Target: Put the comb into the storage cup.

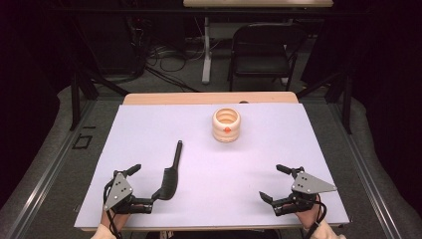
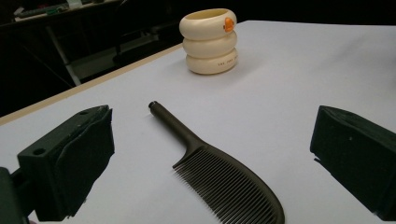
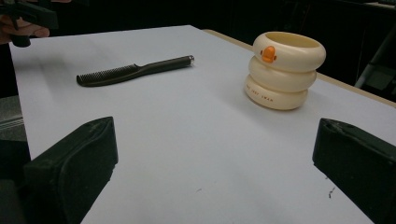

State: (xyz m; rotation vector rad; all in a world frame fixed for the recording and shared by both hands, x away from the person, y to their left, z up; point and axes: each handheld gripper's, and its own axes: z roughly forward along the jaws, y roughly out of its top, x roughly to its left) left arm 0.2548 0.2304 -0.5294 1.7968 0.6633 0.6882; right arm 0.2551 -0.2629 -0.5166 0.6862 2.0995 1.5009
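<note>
While the high view takes in the whole white table (image 1: 149, 124), a dark comb (image 1: 170, 174) lies flat left of centre, its handle pointing toward the top of the frame and its toothed head toward the bottom. A cream ringed cup (image 1: 226, 125) stands upright above centre, well apart from the comb. The left gripper (image 1: 135, 188) sits at lower left, jaws spread wide and empty, the nearer jaw just beside the comb's head; this looks like a line-up for a grasp. The right gripper (image 1: 274, 183) rests at lower right, also wide open and holding nothing, well clear of both things. Both hands come in from the bottom edge with the grippers held low over the table and aimed toward the top of the frame.

From the left gripper view, the comb (image 2: 219, 172) runs from the bottom centre up toward the middle, its teeth between the two open jaws, neither touching it. The cup (image 2: 209, 41) stands at top centre, an orange mark on its rim.

From the right gripper view, the jaws frame bare table at the lower corners. The comb (image 3: 133, 71) lies at upper left, the cup (image 3: 283, 70) at upper right, and the left gripper (image 3: 28, 18) shows at the top left corner.
</note>
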